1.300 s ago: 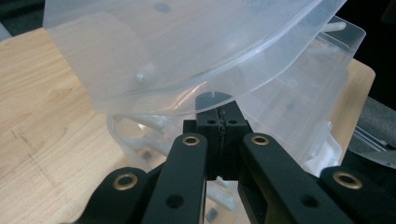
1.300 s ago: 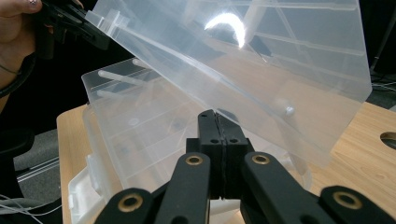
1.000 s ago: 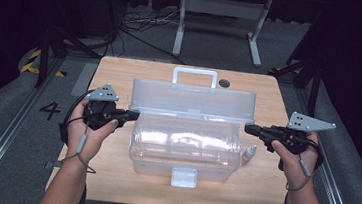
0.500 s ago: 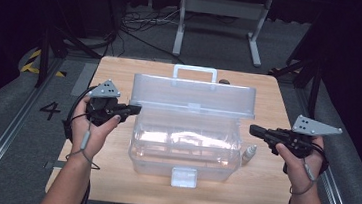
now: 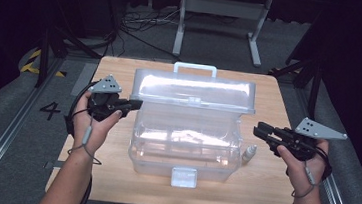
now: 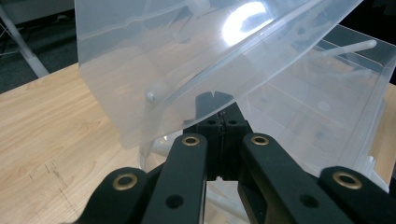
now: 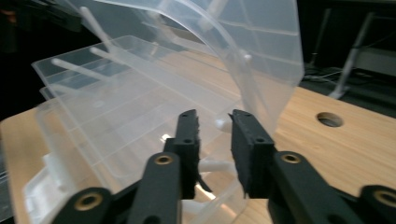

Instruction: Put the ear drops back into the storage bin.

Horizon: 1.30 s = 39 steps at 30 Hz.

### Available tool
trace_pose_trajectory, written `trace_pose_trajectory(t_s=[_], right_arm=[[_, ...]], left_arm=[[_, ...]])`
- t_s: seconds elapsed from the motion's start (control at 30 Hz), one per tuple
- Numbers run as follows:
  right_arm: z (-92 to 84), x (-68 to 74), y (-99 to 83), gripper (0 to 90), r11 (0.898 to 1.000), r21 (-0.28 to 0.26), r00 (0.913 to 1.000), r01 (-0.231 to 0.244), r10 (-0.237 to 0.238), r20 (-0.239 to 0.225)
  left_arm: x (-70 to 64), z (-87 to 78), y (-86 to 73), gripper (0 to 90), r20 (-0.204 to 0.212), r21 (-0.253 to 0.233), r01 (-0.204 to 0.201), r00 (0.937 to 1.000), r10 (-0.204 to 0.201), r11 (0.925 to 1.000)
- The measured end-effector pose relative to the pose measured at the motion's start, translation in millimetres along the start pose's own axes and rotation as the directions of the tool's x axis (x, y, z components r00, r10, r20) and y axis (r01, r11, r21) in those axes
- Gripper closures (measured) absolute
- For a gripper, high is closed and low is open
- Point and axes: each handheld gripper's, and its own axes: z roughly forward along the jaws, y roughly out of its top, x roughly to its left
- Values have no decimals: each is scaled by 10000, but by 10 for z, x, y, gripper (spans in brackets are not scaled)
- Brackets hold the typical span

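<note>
My left claw (image 5: pixel 136 102) grips the clear box's raised lid (image 5: pixel 195 91); my right claw (image 7: pixel 215 128), jaws just opening on nothing, hangs apart at three o'clock, where the high view reveals a small bottle (image 5: pixel 249 153).

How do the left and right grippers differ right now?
The left gripper has its jaws shut, with the raised lid edge at their tips; the right gripper has its jaws parted, having just been opening, with nothing between them. The left sits against the clear box; the right is apart from it, near the small bottle. Both point inward at the box.
</note>
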Motion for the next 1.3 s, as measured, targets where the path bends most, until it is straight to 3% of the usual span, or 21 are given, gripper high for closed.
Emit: trace_pose_trajectory(t_s=[0.1, 0.3, 0.57, 0.8, 1.3], right_arm=[[12, 27, 24, 553, 10000, -80, 9983, 44, -39, 587], [64, 45, 132, 479, 9988, -474, 9940, 79, -26, 1094], [239, 71, 310, 436, 9979, -406, 9884, 506, -442, 1454], [393, 71, 384, 419, 9978, -455, 9815, 485, -392, 1874], [662, 41, 515, 404, 9955, -468, 9565, 821, -655, 2842]], left_arm=[[21, 12, 25, 899, 26, -55, -10, 10000, 10, 10000], [47, 34, 57, 899, 24, -131, -33, 10000, 33, 9999], [80, 58, 100, 899, 125, -208, -94, 9999, 97, 9997], [99, 65, 117, 899, 144, -235, -149, 9998, 152, 9996], [99, 74, 127, 898, 193, -239, -207, 9996, 212, 9995]])
